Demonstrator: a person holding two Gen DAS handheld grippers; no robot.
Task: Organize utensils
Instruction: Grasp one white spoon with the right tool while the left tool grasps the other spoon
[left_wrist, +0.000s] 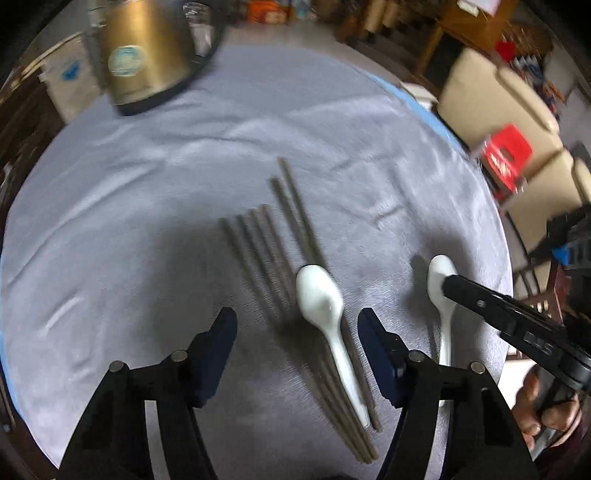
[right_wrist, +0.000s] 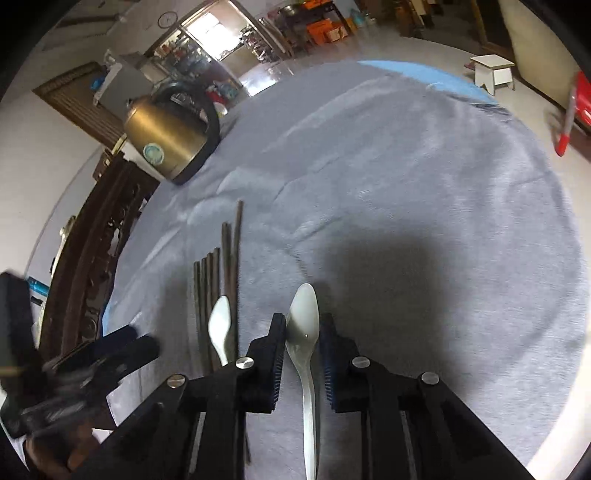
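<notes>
Roughly midway: chopsticks (left_wrist: 280, 280) bunched at desk (left_wrist: 147, 177) centre, first spoon (left_wrist: 319, 295) atop. Right tongs (right_wrist: 303, 334) clamp second spoon (right_wrist: 304, 321), three o'clock of bundle. Left tongs (left_wrist: 297, 319) agape, empty, astride first spoon.

Setting: lived-in home, dining or living area. Evidence: round table (right_wrist: 424, 155) under grey cloth; brass-coloured electric kettle (right_wrist: 168, 142) on it; carved dark wooden furniture (right_wrist: 99, 236); wall clock (right_wrist: 167, 19); cream sofa (left_wrist: 495, 99); small white stool (right_wrist: 493, 71); cluttered shelves behind.
</notes>
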